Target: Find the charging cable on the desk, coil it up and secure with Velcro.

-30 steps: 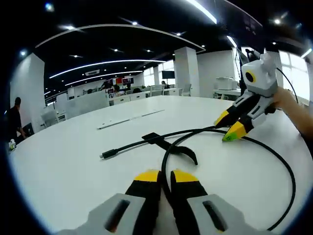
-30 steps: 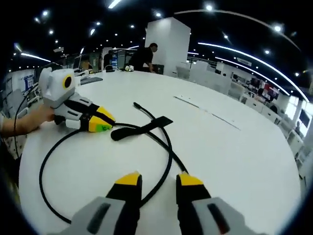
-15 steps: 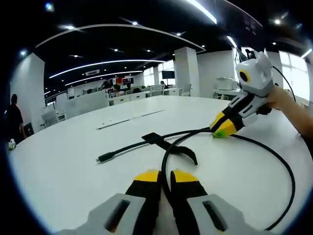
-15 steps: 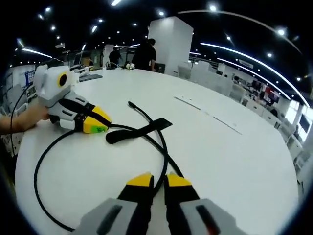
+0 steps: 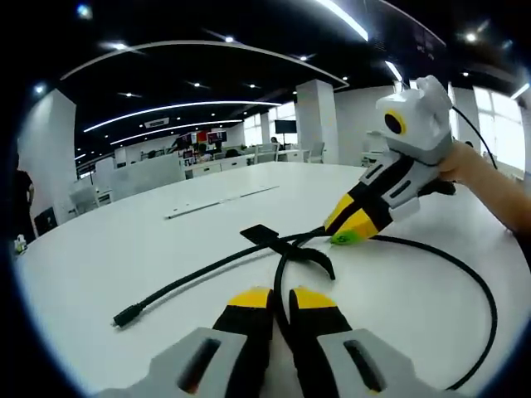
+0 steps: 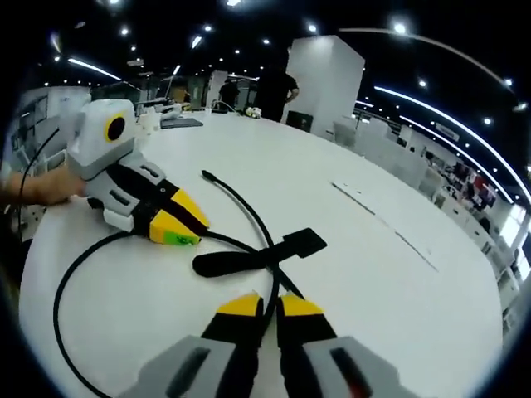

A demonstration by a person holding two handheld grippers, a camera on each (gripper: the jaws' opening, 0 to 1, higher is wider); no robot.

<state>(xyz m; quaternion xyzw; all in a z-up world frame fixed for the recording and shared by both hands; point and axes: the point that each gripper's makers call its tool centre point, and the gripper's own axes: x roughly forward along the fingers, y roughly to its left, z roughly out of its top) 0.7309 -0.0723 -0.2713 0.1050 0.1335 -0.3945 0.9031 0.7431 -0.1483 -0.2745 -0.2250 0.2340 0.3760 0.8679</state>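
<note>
A black charging cable (image 5: 191,278) lies in a wide loop on the white table (image 5: 108,249), its plug end (image 5: 126,316) at the near left. A black Velcro strap (image 5: 264,235) is fixed on it where the loop crosses. My left gripper (image 5: 282,297) is shut on the cable near that crossing. The right gripper (image 5: 344,233) comes in from the right and grips the cable just past the strap. In the right gripper view the right gripper (image 6: 270,305) is shut on the cable (image 6: 249,211), with the strap (image 6: 249,259) just ahead and the left gripper (image 6: 184,229) at the left.
A thin pale strip (image 5: 220,201) lies farther out on the table (image 6: 398,315). A person's hand (image 5: 477,170) holds the right gripper. Someone (image 6: 278,87) stands by the far edge, with desks and columns behind.
The right gripper shut on the cable and moved closer to the strap and the left gripper. The cable's plug end slid across the table toward the left gripper's near side.
</note>
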